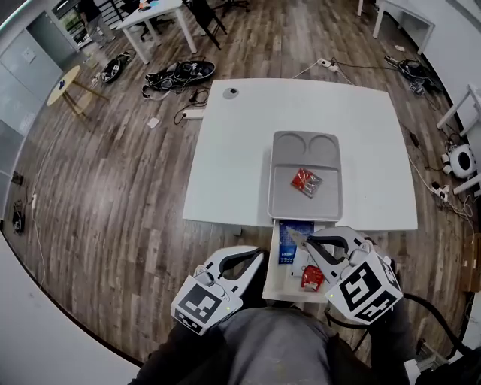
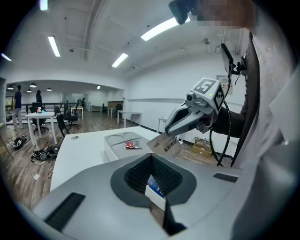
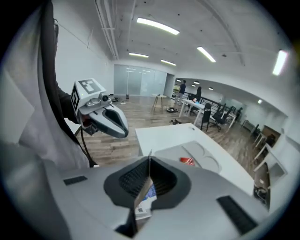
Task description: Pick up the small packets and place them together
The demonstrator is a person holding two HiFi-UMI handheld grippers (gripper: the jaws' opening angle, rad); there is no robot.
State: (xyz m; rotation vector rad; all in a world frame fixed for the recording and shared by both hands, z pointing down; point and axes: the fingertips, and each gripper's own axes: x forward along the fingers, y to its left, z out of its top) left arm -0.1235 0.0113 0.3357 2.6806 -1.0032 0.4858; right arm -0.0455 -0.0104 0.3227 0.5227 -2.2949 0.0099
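Observation:
My right gripper [image 1: 294, 234] is shut on a small pale packet [image 1: 299, 241] just off the table's near edge. From the left gripper view that packet [image 2: 165, 144] hangs flat and printed from the right gripper [image 2: 169, 135]. In the right gripper view it is a thin edge-on strip [image 3: 142, 190] between the pads. A red packet [image 1: 306, 181] lies in the grey tray [image 1: 285, 203] on the white table [image 1: 233, 165]. Below, a blue packet [image 1: 285, 241] and another red packet [image 1: 312, 278] lie in a low white box [image 1: 273, 289]. My left gripper [image 1: 259, 259] hovers beside it, shut and empty.
The grey tray has two round wells [image 1: 304, 143] at its far end. A small round object [image 1: 231, 93] sits at the table's far left corner. Cables and gear [image 1: 179, 75] litter the wood floor, with other desks and chairs [image 1: 154, 19] farther off.

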